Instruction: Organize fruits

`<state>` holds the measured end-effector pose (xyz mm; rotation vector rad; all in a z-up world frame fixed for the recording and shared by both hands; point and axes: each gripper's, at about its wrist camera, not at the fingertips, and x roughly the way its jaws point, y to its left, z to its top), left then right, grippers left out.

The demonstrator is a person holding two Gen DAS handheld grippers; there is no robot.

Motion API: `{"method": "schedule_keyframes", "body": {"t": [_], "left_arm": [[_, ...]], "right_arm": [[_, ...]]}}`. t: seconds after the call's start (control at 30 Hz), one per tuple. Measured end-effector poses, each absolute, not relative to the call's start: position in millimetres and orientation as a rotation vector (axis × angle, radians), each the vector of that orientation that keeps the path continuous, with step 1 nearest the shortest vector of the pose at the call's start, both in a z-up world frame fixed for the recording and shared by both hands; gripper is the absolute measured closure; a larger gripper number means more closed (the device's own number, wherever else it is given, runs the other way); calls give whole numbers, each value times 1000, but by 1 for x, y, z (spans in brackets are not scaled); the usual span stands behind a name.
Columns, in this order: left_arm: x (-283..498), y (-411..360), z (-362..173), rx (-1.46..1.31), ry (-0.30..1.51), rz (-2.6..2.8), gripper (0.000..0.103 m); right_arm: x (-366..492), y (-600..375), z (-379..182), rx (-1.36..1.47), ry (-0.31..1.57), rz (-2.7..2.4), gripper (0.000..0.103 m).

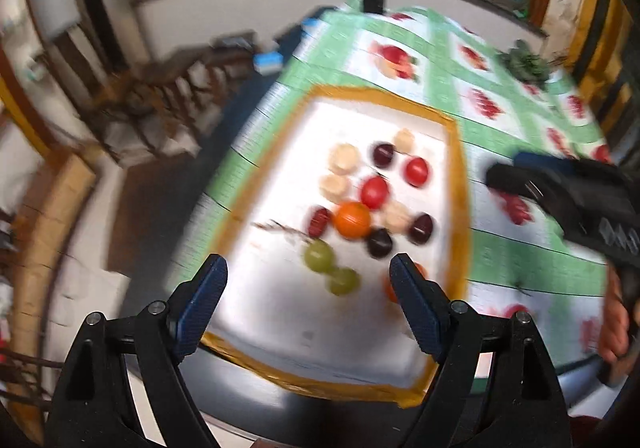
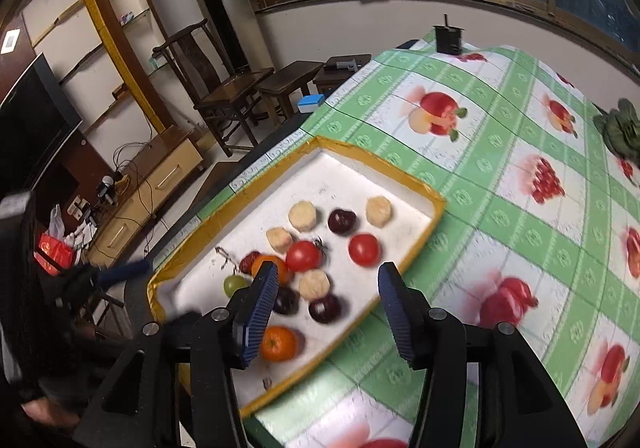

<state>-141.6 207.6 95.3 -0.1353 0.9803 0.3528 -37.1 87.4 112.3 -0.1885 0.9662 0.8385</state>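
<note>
A white tray with a yellow taped rim (image 2: 400, 172) lies on the fruit-print tablecloth and holds the loose fruit. In it are two oranges (image 2: 279, 344), two red tomatoes (image 2: 303, 256), dark plums (image 2: 342, 221), a green grape (image 2: 235, 284) and several pale round pieces (image 2: 303, 215). My right gripper (image 2: 328, 280) hangs open above the tray's near corner with nothing between its fingers. In the blurred left wrist view my left gripper (image 1: 308, 272) is open and empty above the tray's near end (image 1: 320, 380), over two green grapes (image 1: 319, 256) and an orange (image 1: 352, 220).
A leafy green vegetable (image 2: 618, 128) lies at the table's far right and a black holder (image 2: 448, 36) stands at its far end. Wooden chairs (image 2: 224, 88), a blue and white box (image 2: 311, 103) and a TV cabinet stand beyond the left table edge.
</note>
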Motion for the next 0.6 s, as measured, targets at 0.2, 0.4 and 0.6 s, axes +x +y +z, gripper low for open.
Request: {"method": "schedule_keyframes", "body": {"t": [0.2,0.4,0.6], "left_arm": [[-142,209,92,-87,1020,496,15],[-141,207,86,-175,1036,432,15],[-139,195,81,-199,1037,400,15]], "right_arm": [[-56,51,96,-176,997,795,49],[-57,34,81,-138,1051,756,49],[-58,28,78,-119,1062,733,49]]}}
